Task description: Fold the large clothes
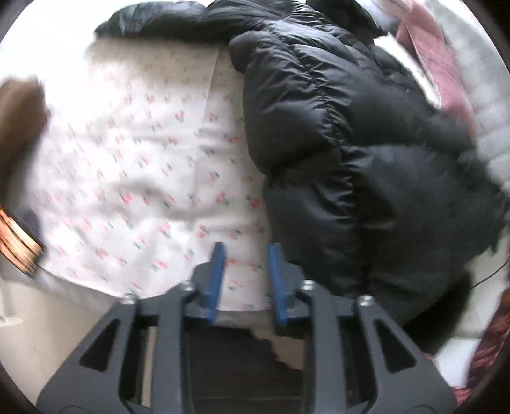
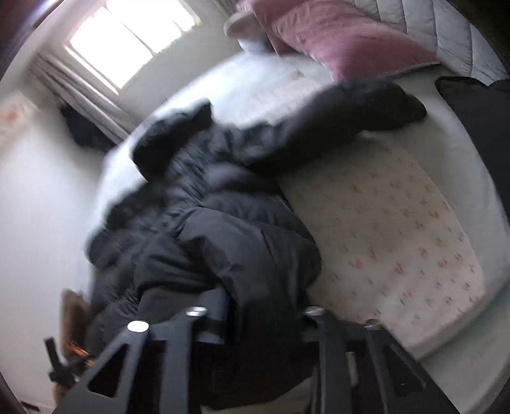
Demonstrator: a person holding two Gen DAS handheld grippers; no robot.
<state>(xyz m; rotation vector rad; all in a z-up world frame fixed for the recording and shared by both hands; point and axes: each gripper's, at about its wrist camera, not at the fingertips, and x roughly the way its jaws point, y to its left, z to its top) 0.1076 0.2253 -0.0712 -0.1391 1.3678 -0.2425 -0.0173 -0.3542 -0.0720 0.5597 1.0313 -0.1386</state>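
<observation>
A black puffer jacket [image 1: 344, 133] lies on a bed with a white floral sheet [image 1: 127, 153]. My left gripper [image 1: 247, 254] is open and empty, its blue fingers [image 1: 218, 270] above the sheet just left of the jacket's hem. In the right wrist view the jacket [image 2: 207, 223] is bunched up, with one sleeve [image 2: 350, 108] stretched toward the pillows. My right gripper [image 2: 258, 305] is buried in the jacket's fabric; its fingers are hidden by the cloth draped over them.
A pink pillow [image 2: 334, 41] and a grey quilted headboard [image 2: 446, 28] are at the head of the bed. A window [image 2: 127, 35] with a curtain is on the far wall. A brown object [image 1: 19, 117] sits at the bed's left edge.
</observation>
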